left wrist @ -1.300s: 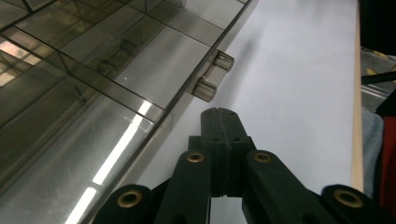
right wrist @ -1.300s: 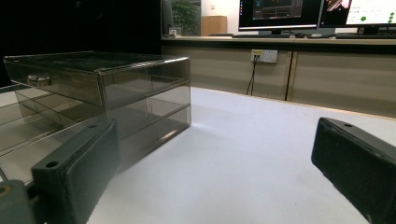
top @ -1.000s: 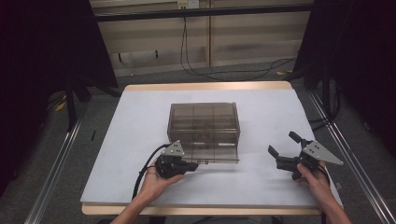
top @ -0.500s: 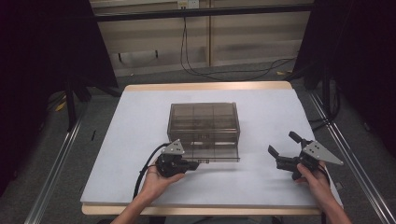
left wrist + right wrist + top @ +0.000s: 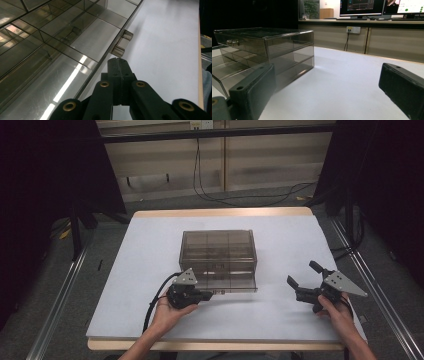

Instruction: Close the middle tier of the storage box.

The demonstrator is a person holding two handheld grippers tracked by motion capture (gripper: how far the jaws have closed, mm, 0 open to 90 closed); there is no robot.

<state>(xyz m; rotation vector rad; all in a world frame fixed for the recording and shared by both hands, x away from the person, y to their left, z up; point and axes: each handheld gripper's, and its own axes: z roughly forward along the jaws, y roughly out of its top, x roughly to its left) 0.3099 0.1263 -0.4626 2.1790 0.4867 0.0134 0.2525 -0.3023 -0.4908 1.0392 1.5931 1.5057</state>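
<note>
Light from overhead falls evenly on the white worktop (image 5: 280, 320), while the surroundings sink into darkness. Bright glare streaks the clear drawer box (image 5: 62, 82). The near tongs (image 5: 329, 100) look soft and blurred.

You are working with one smoky, see-through plastic drawer box (image 5: 218, 251) sitting on one white table (image 5: 140, 270). You are holding two black two-jaw grippers, the left gripper (image 5: 212, 294) and the right gripper (image 5: 304, 278).

Probably a lab — monitors (image 5: 362, 7) on a bench, wall socket (image 5: 353, 29), trailing cables (image 5: 215, 195), white worktable (image 5: 300, 240).
</note>
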